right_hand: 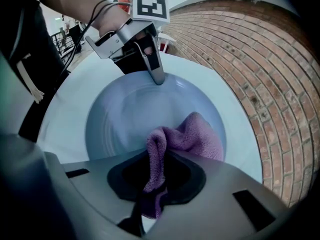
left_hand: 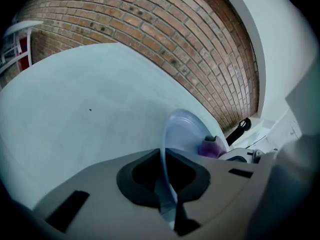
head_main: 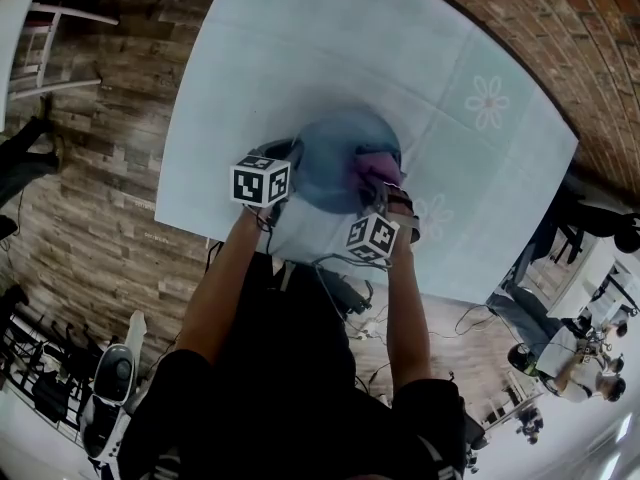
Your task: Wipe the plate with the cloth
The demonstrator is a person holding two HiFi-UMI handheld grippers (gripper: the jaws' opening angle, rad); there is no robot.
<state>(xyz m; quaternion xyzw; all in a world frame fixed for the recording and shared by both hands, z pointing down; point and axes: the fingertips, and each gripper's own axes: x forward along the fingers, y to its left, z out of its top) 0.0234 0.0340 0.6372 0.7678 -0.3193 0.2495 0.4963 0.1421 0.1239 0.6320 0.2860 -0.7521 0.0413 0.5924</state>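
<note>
A pale blue plate (head_main: 335, 163) lies on the light tablecloth (head_main: 300, 48). My left gripper (head_main: 287, 173) is shut on the plate's near-left rim (left_hand: 164, 159); in the right gripper view the left gripper (right_hand: 157, 78) pinches the far rim of the plate (right_hand: 125, 124). A purple cloth (right_hand: 187, 139) is clamped in my right gripper (head_main: 385, 193), which is shut on it and presses it on the right part of the plate. The cloth (head_main: 372, 163) shows as a purple bunch in the head view, and the cloth (left_hand: 212, 146) peeks past the plate in the left gripper view.
The table sits against a brick wall (left_hand: 165, 39). A wooden floor (head_main: 90, 198) lies left of the table. Cables (head_main: 350, 293) hang under the near table edge. Chairs and people (head_main: 585, 363) are at the right.
</note>
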